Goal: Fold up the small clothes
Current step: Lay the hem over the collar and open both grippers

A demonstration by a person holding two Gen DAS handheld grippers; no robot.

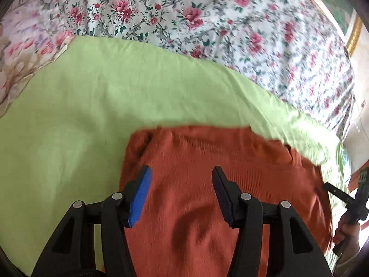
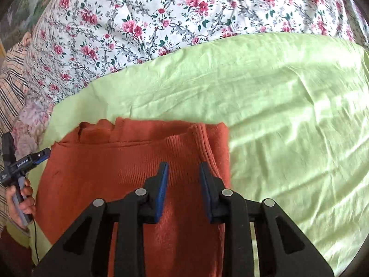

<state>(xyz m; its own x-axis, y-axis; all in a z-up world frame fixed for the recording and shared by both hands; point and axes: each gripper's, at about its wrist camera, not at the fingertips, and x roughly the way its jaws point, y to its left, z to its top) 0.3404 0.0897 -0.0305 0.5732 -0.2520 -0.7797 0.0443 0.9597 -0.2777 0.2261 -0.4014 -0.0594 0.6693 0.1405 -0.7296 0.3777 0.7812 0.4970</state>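
A rust-orange knit garment (image 1: pixel 207 184) lies on a light green sheet (image 1: pixel 92 103). It also shows in the right wrist view (image 2: pixel 115 173), with a ribbed edge folded over at its far right. My left gripper (image 1: pixel 182 173) is open and empty, hovering over the garment's left part. My right gripper (image 2: pixel 183 168) is open and empty over the garment's right part, jaws a narrower gap apart. Each gripper shows in the other's view: the right one (image 1: pixel 334 191) at the garment's right edge, the left one (image 2: pixel 39 155) at its left edge.
The green sheet (image 2: pixel 288 115) lies on a floral bedspread (image 2: pixel 161 23) that fills the far side, also seen in the left wrist view (image 1: pixel 207 23). A striped cloth (image 2: pixel 11 87) lies at the far left. A gold-framed edge (image 1: pixel 354 34) stands at the far right.
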